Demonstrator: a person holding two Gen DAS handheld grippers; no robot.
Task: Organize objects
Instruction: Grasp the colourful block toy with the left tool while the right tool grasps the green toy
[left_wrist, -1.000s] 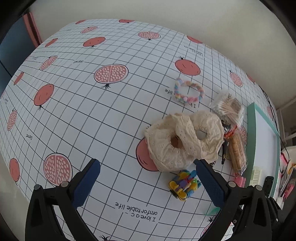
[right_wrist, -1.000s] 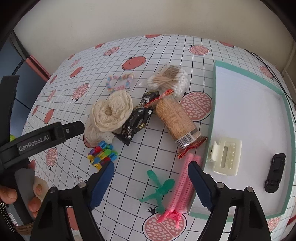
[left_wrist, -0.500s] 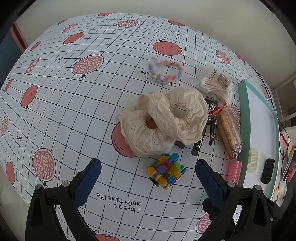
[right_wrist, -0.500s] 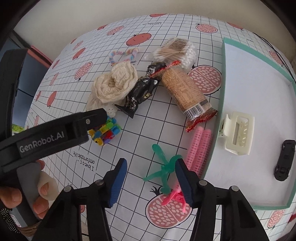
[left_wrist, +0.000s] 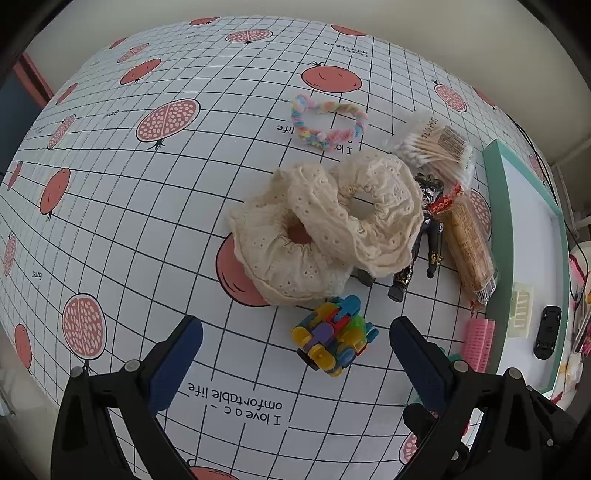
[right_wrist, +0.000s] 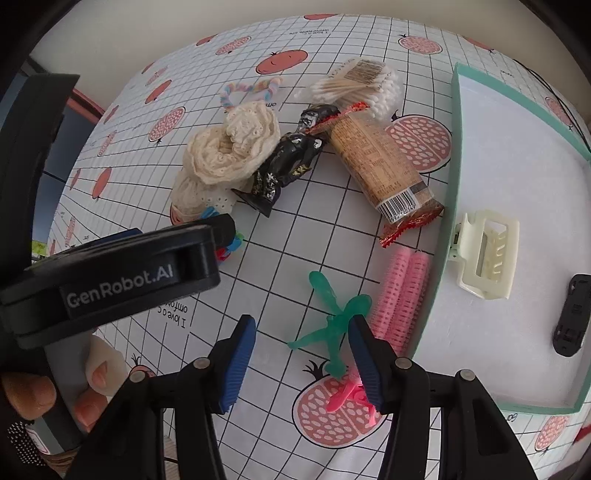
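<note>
My left gripper (left_wrist: 293, 336) is open and low over the table, and a multicoloured block toy (left_wrist: 334, 334) lies between its fingers, nearer the right one. Just beyond it sit two cream lace scrunchies (left_wrist: 325, 229). In the right wrist view my right gripper (right_wrist: 301, 332) is open with a narrow gap, and a green plastic figure (right_wrist: 332, 325) lies by its right finger. A small pink piece (right_wrist: 347, 397) shows under that finger. The teal tray (right_wrist: 448, 184) holds a cream claw clip (right_wrist: 484, 254) and a black toy car (right_wrist: 569, 314).
Pink hair rollers (right_wrist: 402, 295) lie against the tray wall. A snack bar (right_wrist: 380, 166), a black figurine (right_wrist: 288, 166), a cotton swab pack (right_wrist: 358, 88) and a pastel heart-shaped hair tie (left_wrist: 327, 120) crowd the middle. The left gripper's body (right_wrist: 110, 280) and a hand (right_wrist: 33, 398) fill the lower left.
My left gripper has swung right and closer, bringing the block toy between its fingers. My right gripper's jaws have narrowed and it has come down over the green figure.
</note>
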